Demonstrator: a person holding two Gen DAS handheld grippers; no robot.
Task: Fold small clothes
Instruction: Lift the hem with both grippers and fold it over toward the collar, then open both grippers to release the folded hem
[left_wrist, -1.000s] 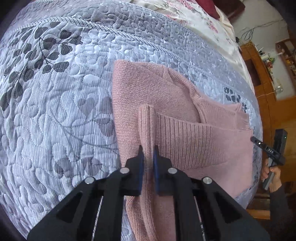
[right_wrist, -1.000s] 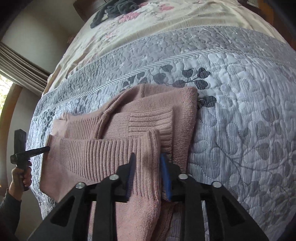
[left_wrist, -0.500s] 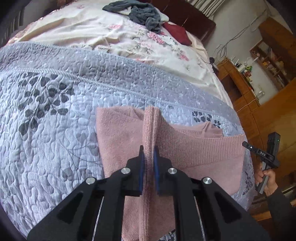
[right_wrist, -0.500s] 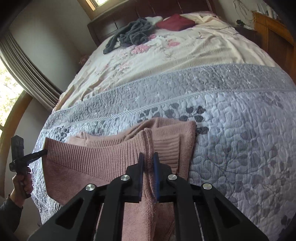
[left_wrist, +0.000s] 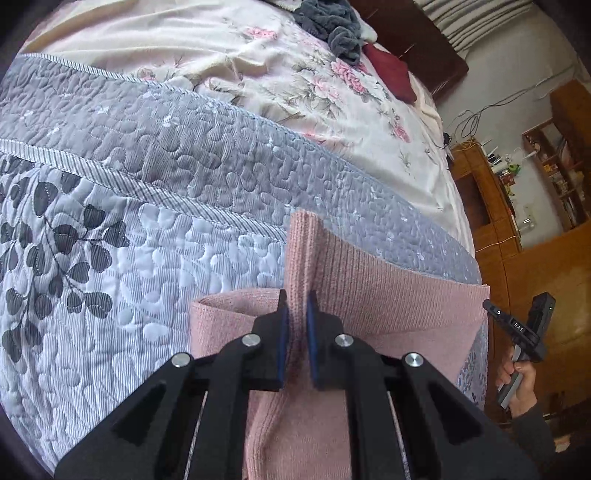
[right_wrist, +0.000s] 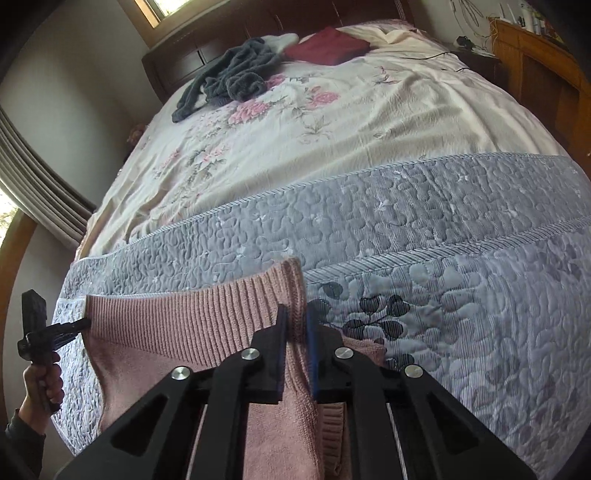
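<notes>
Left wrist view: the left gripper (left_wrist: 295, 325) has its jaws clenched on one hem corner of the pink sweater (left_wrist: 388, 306), whose ribbed edge runs taut away to the right, toward the right gripper (left_wrist: 517, 328) at the far corner; the rest hangs below the jaws, cut off by the frame

Right wrist view: jaws pinch the other hem corner, the hem stretching leftward above the grey quilt (right_wrist: 443, 229); the sweater's lower body and sleeves are hidden beneath the jaws
</notes>
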